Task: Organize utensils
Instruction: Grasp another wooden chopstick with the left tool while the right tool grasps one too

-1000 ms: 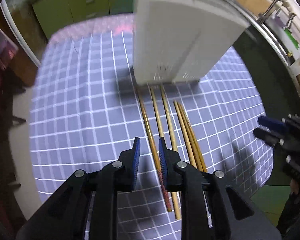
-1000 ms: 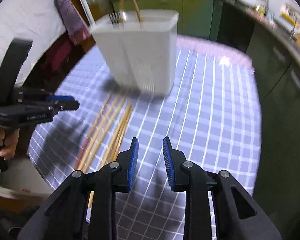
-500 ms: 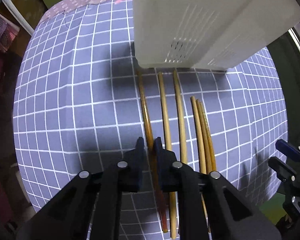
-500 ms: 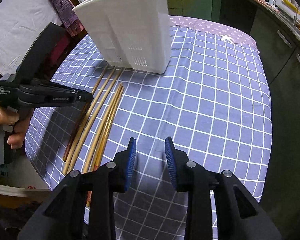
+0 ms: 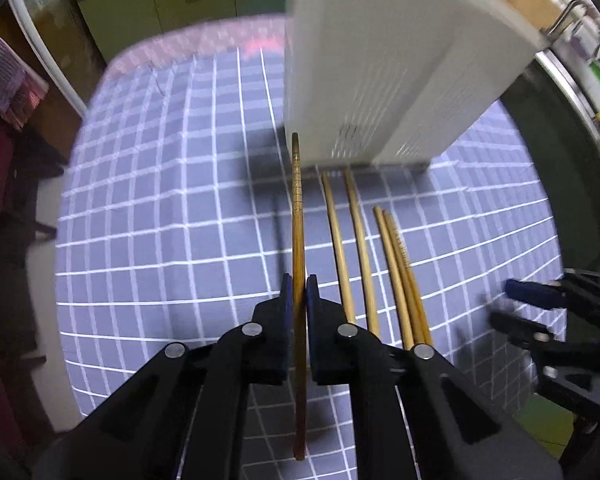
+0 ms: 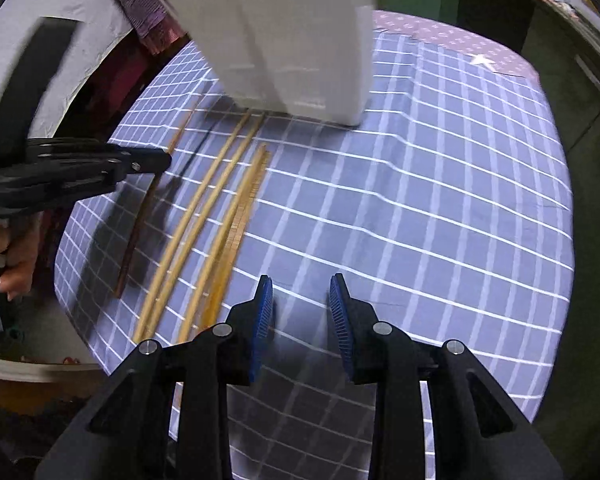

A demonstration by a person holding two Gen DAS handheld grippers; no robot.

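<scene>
The left gripper is clamped on a dark brown chopstick, its tip reaching toward the near foot of the white utensil holder, which stands on the far part of the checked tablecloth. Its shadow on the cloth suggests it is lifted clear. Four paler chopsticks lie on the cloth just to its right, running from the holder toward the near edge. The right gripper hovers empty over bare cloth right of those sticks, its jaws partly spread with nothing between them.

The step in hand appears to be carrying the held stick into the holder. Doing it well probably means raising it above the rim, turning it upright and releasing only once it is inside a compartment, since the slim stick could pivot in the pads.
</scene>
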